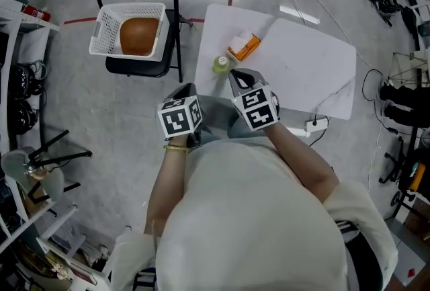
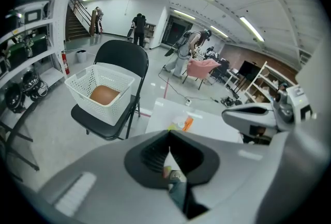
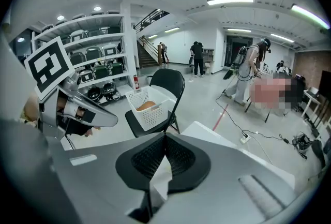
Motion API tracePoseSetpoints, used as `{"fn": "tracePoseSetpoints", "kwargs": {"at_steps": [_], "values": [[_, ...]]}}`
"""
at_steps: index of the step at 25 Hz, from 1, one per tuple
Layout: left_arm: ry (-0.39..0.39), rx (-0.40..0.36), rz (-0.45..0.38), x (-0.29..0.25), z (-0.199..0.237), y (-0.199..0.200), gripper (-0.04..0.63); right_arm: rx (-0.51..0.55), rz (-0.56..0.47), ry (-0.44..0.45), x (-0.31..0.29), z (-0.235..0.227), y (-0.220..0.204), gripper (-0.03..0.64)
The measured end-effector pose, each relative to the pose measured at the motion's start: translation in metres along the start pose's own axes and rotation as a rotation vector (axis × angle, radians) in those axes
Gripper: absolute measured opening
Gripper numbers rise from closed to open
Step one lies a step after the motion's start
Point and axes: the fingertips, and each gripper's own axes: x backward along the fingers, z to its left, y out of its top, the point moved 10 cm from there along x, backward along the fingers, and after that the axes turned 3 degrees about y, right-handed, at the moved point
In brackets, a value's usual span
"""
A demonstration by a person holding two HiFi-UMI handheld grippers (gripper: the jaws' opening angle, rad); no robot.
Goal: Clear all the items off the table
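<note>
While L tongs (image 1: 189, 89) & R tongs (image 1: 234, 73) sit closed, empty, orange box (image 1: 243, 46), green round item (image 1: 222, 64) on table (image 1: 316, 68)

The person's torso (image 1: 255, 216) fills the lower head view, and the near corner of the white table (image 1: 316, 68) is hidden behind the left gripper (image 1: 189, 89) and right gripper (image 1: 234, 72). The small green item (image 1: 221, 64) is too small to name, possibly a capped bottle. Print on the orange packet (image 1: 243, 46) is unreadable. What the brown round thing (image 1: 139, 35) in the basket (image 1: 107, 21) is cannot be told. In both gripper views, each gripper's own body covers most of the table. The distant people (image 3: 197, 57) are too small to make out.
</note>
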Motion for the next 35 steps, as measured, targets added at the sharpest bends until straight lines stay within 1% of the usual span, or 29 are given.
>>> {"fn": "tracePoseSetpoints", "kwargs": {"at_steps": [10,17,22,28,33,35], "values": [[0.017,0.005,0.021,-0.036,-0.066,0.002,0.009,0.006,0.020,0.028,0.014,-0.066,-0.028,-0.002],[0.061,0.046,0.029,-0.048,-0.089,-0.008,0.009,0.044,0.030,0.073,0.012,-0.091,-0.047,0.000],[0.094,0.087,0.039,-0.056,-0.094,-0.018,0.009,0.063,0.053,0.119,0.004,-0.096,-0.056,0.000],[0.115,0.118,0.050,-0.065,-0.097,-0.026,0.009,0.076,0.076,0.154,-0.009,-0.104,-0.066,0.000],[0.117,0.111,0.054,-0.075,-0.083,-0.026,0.009,0.057,0.092,0.182,-0.034,-0.102,-0.077,0.002],[0.112,0.102,0.052,-0.081,-0.075,-0.025,0.009,0.054,0.091,0.195,-0.047,-0.099,-0.081,0.023]]}}
